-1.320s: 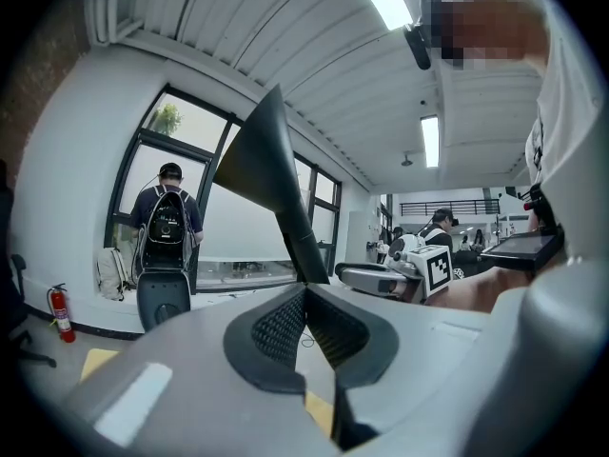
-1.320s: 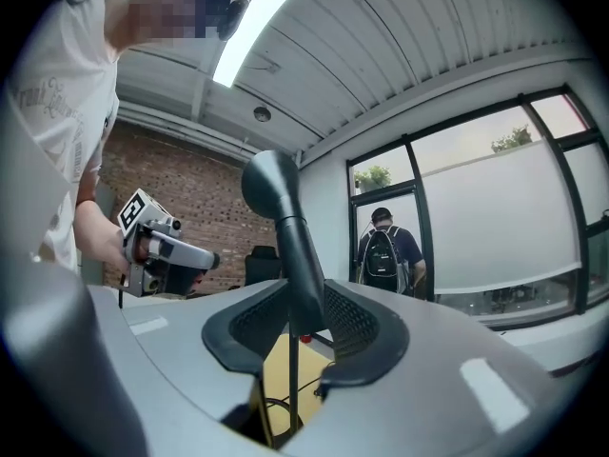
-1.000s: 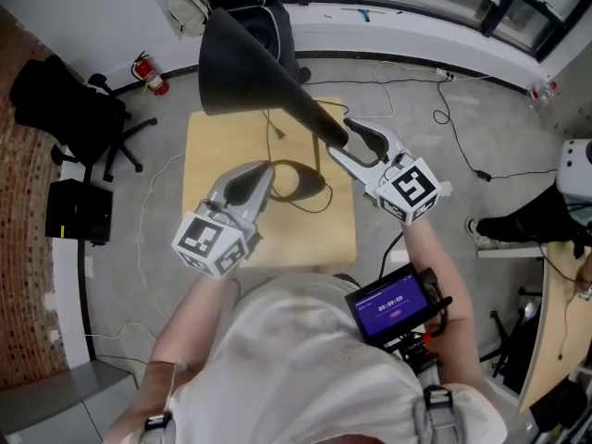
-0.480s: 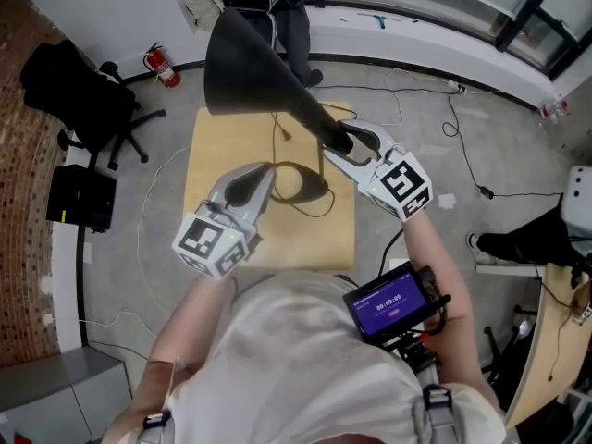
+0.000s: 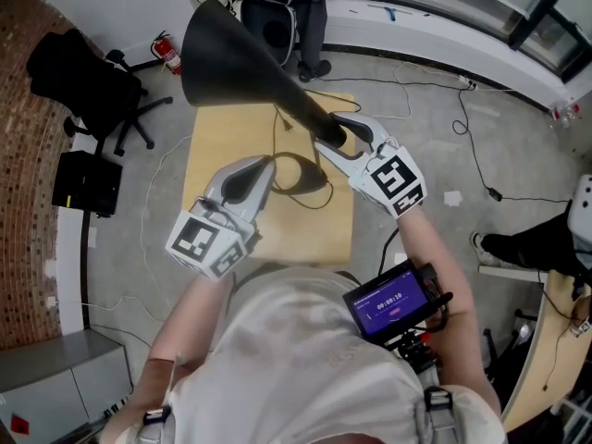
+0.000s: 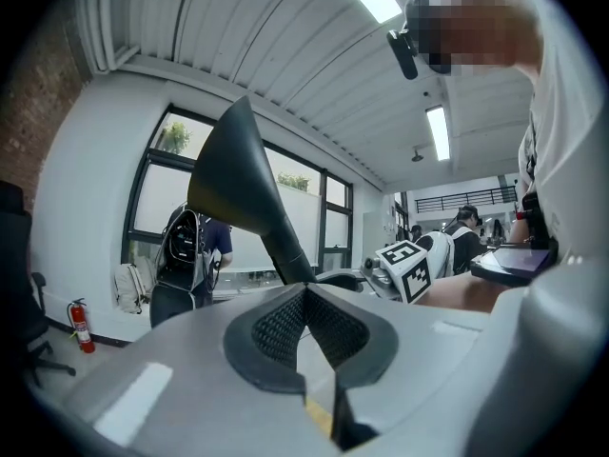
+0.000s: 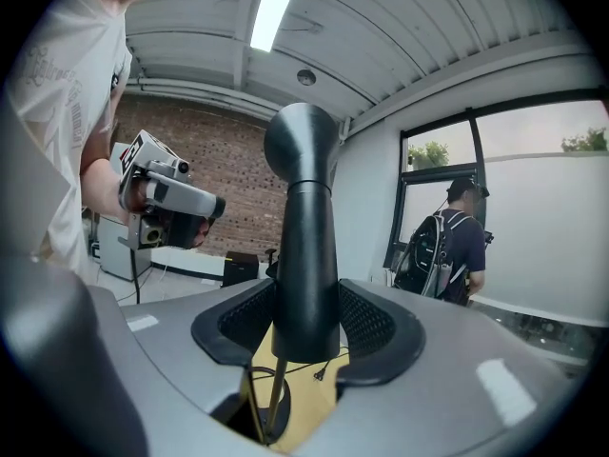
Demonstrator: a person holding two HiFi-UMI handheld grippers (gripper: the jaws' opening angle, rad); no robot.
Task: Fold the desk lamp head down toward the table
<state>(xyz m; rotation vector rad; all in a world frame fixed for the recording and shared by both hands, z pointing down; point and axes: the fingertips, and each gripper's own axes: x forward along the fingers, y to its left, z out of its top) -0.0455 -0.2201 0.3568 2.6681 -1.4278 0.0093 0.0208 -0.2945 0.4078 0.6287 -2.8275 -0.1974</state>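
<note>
The desk lamp's black cone head (image 5: pixel 231 58) stands raised over the light wooden table (image 5: pixel 217 141). Its narrow neck (image 5: pixel 319 126) runs down to the right. My right gripper (image 5: pixel 338 137) is shut on that neck; in the right gripper view the neck (image 7: pixel 306 255) fills the gap between both pads. The lamp's dark base (image 5: pixel 298 179) lies on the table below, with its thin rod (image 7: pixel 276 388) rising from it. My left gripper (image 5: pixel 264 166) hovers shut and empty just left of the base. In the left gripper view the lamp head (image 6: pixel 233 188) rises ahead of the left gripper (image 6: pixel 304 298).
A black office chair (image 5: pixel 83 86), a fire extinguisher (image 5: pixel 166 52) and a black box (image 5: pixel 83 183) stand left of the table. Cables trail over the floor (image 5: pixel 481 146). A person with a backpack (image 7: pixel 447 246) stands by the windows. A phone (image 5: pixel 393 303) sits at my chest.
The cone's wide mouth has swung a little to the left, and my right gripper has shifted slightly left with the neck. The left gripper has stayed where it was.
</note>
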